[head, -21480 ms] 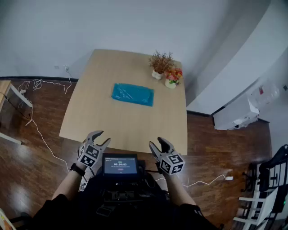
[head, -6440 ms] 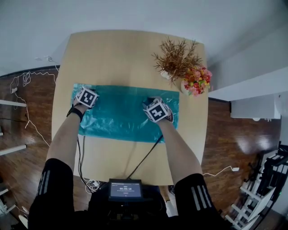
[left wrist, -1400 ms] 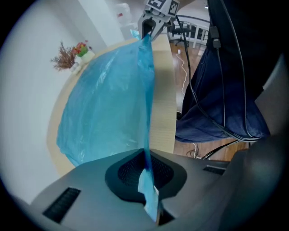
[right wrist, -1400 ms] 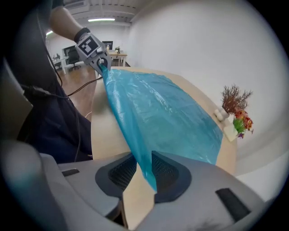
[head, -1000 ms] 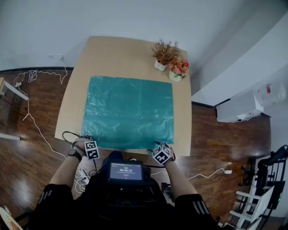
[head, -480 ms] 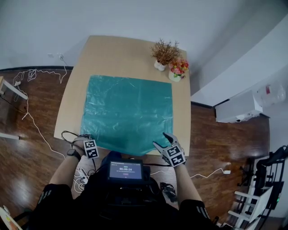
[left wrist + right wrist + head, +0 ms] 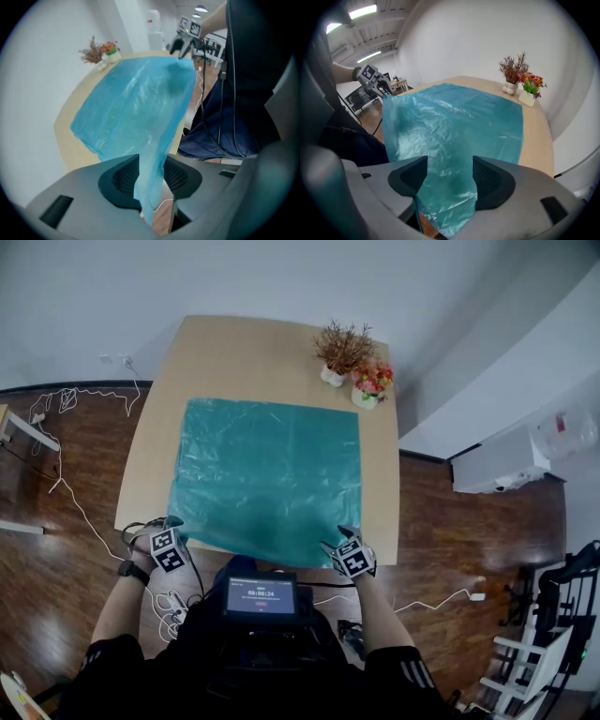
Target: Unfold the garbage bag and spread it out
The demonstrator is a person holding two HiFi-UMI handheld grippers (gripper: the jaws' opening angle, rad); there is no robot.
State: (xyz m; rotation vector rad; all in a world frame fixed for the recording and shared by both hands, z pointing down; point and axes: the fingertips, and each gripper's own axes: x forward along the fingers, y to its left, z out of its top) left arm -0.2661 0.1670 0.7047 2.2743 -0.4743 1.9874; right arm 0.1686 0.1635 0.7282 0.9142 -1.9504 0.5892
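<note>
The teal garbage bag [image 7: 267, 474] lies unfolded and flat on the wooden table [image 7: 253, 357], its near edge hanging over the table's front. My left gripper [image 7: 172, 525] is at the bag's near left corner. In the left gripper view [image 7: 152, 173] its jaws have just been opening, and the corner film [image 7: 150, 187] hangs loosely between them. My right gripper [image 7: 337, 538] is at the near right corner. In the right gripper view [image 7: 450, 176] its jaws stand wide apart after opening further, with the bag [image 7: 459, 122] beneath and between them, untouched by the pads.
A pot of dried twigs [image 7: 336, 357] and a pot of flowers [image 7: 366, 390] stand at the table's far right corner. A small screen [image 7: 260, 596] sits at my waist. White cables [image 7: 56, 446] trail on the wood floor at left. A white unit [image 7: 497, 465] stands at right.
My left gripper has moved out to the left of the bag's near corner and risen. My right gripper has opened, come off the near edge and shifted a little left. The bag stays spread.
</note>
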